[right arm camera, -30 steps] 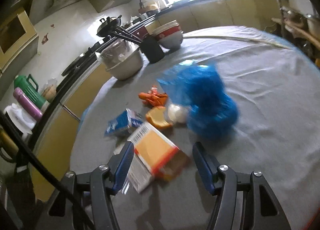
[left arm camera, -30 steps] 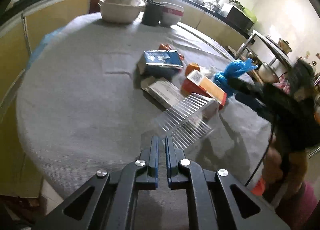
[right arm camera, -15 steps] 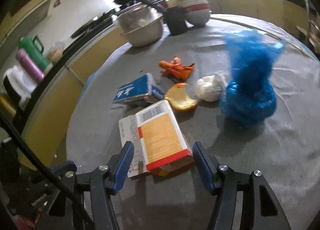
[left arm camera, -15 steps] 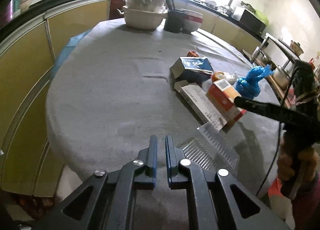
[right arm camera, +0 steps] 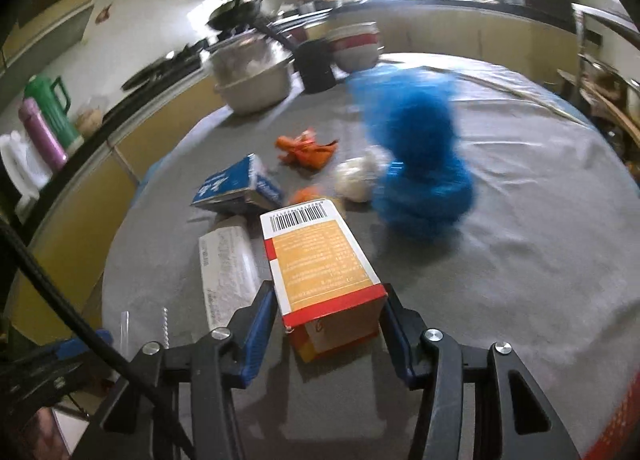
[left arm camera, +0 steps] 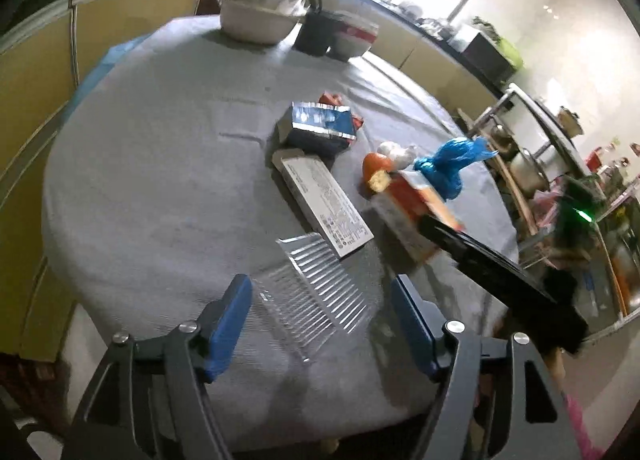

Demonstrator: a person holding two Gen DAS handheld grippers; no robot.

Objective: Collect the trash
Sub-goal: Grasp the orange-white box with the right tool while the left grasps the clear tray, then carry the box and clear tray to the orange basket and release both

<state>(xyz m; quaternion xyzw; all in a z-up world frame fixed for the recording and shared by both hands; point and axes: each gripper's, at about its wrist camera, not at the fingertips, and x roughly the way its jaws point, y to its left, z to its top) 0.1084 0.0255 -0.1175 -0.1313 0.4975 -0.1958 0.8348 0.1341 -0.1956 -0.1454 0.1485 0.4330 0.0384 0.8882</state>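
Nearest me, the left gripper [left arm camera: 320,314] has just been opening and is standing spread over the clear ribbed tray [left arm camera: 320,292], not touching it, while the right gripper [right arm camera: 328,312] has just been closing around the orange carton [right arm camera: 320,260], pads at its sides. Beyond, the white flat box [left arm camera: 324,204], blue box [left arm camera: 320,128], orange wrapper [right arm camera: 306,148] and blue bag [right arm camera: 420,156] are still lying on the table [left arm camera: 160,180], so the collecting looks barely begun.

The left tool [left arm camera: 322,310], its jaws just opened, straddles a clear ridged plastic tray [left arm camera: 316,292] at the table's [left arm camera: 160,180] near edge without touching it, beside a flat white box [left arm camera: 324,204].
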